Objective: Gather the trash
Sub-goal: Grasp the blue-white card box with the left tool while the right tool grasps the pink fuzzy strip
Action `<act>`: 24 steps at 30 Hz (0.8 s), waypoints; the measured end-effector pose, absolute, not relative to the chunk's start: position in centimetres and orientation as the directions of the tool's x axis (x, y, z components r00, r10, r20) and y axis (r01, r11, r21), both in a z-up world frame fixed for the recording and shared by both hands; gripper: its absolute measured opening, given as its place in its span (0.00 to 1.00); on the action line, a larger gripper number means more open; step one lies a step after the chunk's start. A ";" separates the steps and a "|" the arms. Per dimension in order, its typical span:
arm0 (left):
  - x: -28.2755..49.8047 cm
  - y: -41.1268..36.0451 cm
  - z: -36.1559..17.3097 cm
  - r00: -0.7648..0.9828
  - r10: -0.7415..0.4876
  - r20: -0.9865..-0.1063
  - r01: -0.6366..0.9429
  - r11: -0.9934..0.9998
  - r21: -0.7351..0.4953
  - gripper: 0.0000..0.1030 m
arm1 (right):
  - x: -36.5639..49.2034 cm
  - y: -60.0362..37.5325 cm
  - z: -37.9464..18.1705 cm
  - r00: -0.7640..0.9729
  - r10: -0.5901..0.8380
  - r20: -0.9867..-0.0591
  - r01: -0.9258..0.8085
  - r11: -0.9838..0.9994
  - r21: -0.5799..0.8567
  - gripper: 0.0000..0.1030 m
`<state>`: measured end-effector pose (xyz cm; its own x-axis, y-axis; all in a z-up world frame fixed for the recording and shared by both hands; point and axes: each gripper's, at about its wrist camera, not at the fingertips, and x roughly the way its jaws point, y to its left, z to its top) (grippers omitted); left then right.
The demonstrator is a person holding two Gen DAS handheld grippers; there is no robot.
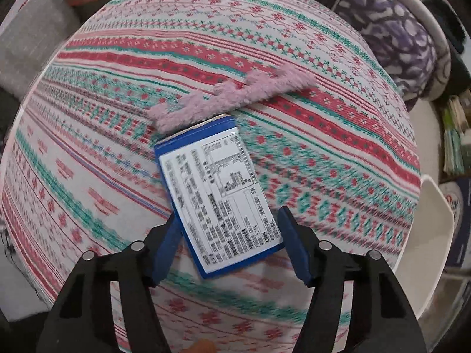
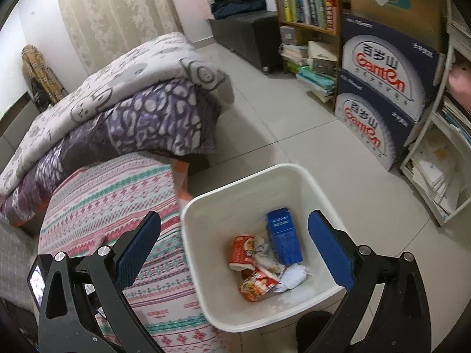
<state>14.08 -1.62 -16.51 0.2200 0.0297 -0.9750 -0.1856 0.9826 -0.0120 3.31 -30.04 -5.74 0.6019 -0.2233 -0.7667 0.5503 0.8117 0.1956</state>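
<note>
My left tongs stood open around a blue carton on the patterned bedspread. My right tongs hung open over the white bin holding trash.

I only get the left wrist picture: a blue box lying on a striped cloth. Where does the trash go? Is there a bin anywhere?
Observer: Yes, a white bin stands on the floor right beside the bed with the striped cloth.
Operator: Anything in it already?
Observer: A blue carton, two red snack wrappers and crumpled white paper.
Operator: Is the other tool carrying something?
Observer: No, the right gripper hangs over the bin with its jaws wide apart and nothing between them.
</note>
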 end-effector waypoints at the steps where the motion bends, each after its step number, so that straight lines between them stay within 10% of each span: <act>1: 13.9 -0.9 -16.4 0.228 0.028 -0.973 -0.173 0.985 -0.012 0.60 | 3.5 -29.6 -5.9 0.601 -0.215 -0.770 0.543 0.816 0.196 0.93; 24: 13.6 18.9 -4.6 0.553 0.054 -0.832 -0.277 0.953 -0.122 0.58 | 18.0 -8.6 -16.9 0.438 0.056 -0.897 0.549 0.773 0.317 0.92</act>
<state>13.64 18.91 -4.60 0.5527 0.0540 -0.8316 -0.2768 0.9531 -0.1220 17.96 -8.56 -16.88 0.4384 0.0558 -0.8971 0.5495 0.7732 0.3166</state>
